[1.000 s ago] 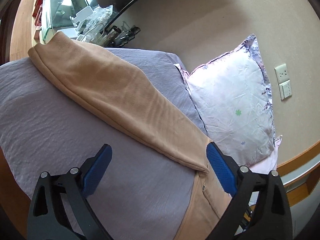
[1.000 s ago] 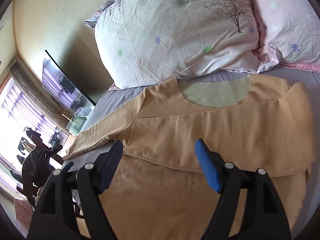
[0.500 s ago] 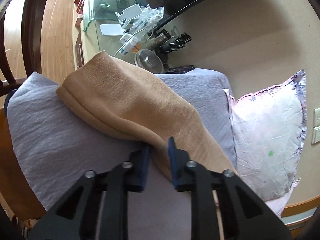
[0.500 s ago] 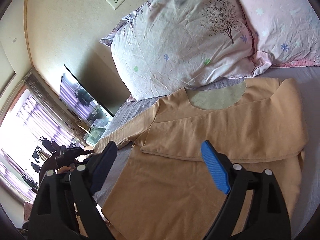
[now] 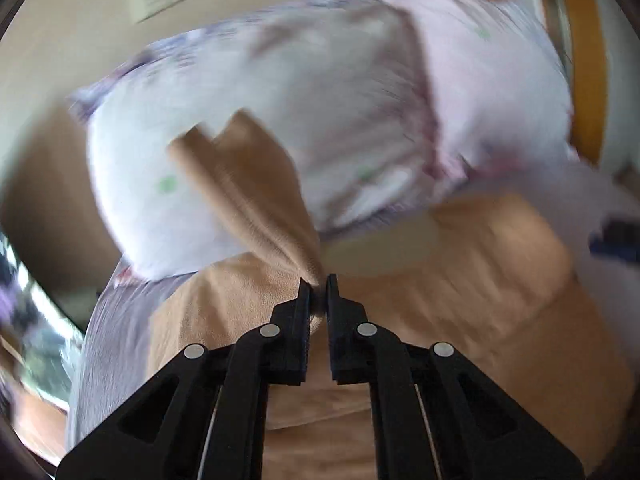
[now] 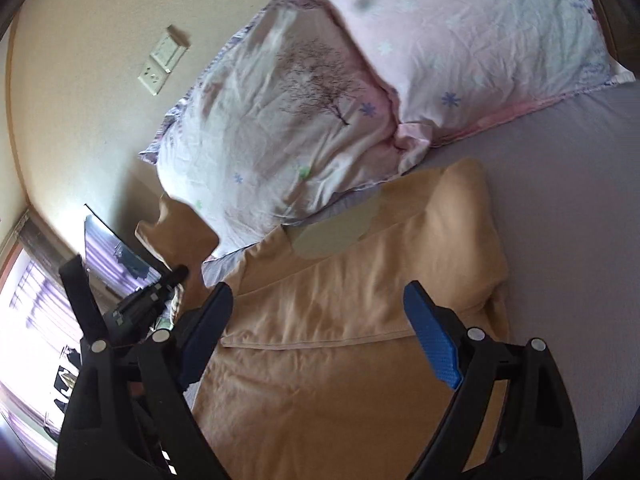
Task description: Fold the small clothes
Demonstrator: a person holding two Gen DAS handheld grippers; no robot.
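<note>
The left hand-held gripper (image 5: 318,282) is matte black plastic with angular arms and round silver screws. The right hand-held gripper (image 6: 318,322) matches it, with textured blue finger pads (image 6: 434,338).

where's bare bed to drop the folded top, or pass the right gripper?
Free: grey bedsheet right of the tan long-sleeved top, below the pink pillow. Crowded: left side, where the left gripper lifts the sleeve beside the white tree-print pillow.
</note>
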